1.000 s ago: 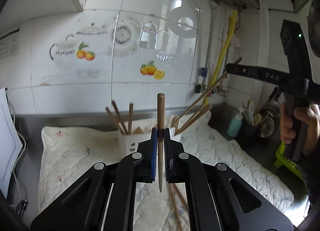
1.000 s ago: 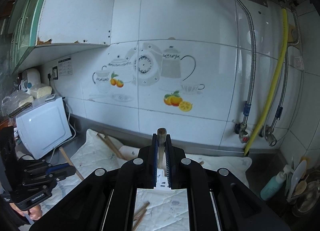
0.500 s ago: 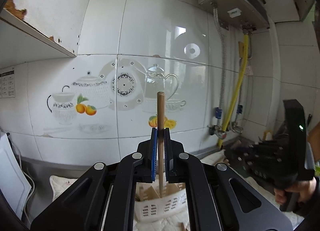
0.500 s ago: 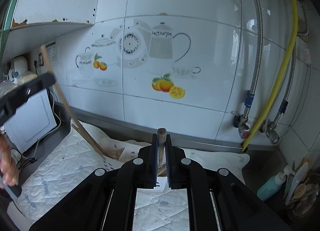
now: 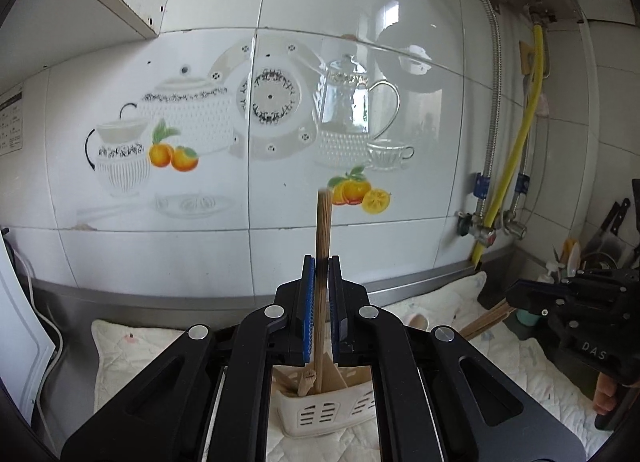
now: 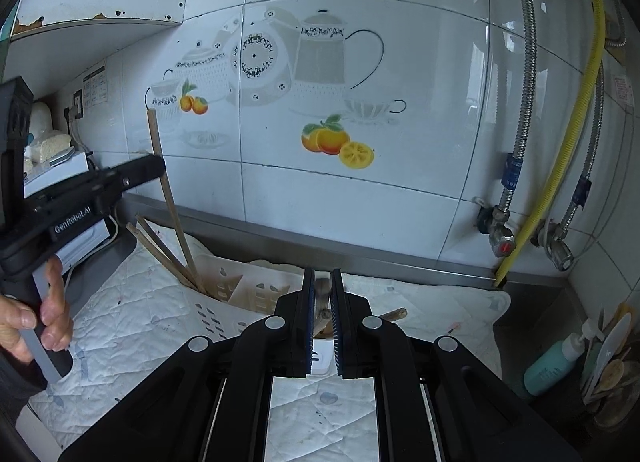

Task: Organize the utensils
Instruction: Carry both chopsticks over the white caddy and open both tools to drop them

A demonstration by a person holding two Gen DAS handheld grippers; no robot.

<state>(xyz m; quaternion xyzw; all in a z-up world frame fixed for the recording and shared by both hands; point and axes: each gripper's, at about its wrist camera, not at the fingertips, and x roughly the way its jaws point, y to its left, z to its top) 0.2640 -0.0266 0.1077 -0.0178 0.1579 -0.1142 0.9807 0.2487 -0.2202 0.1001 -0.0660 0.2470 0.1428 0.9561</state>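
Note:
My left gripper is shut on a wooden chopstick held upright, its lower end down inside the white slotted utensil basket, where other wooden utensils stand. In the right wrist view the left gripper holds that chopstick over the basket. My right gripper is shut on wooden chopsticks, whose ends poke out beside the basket. It shows at the right of the left wrist view.
A quilted white mat covers the counter under the basket. The tiled wall stands close behind, with pipes and a yellow hose at right. A teal soap bottle and a spoon rack stand far right. A white appliance stands at left.
My left gripper has moved closer to the basket and lowered its chopstick tip into it. My right gripper has come down from high at the right to beside the basket.

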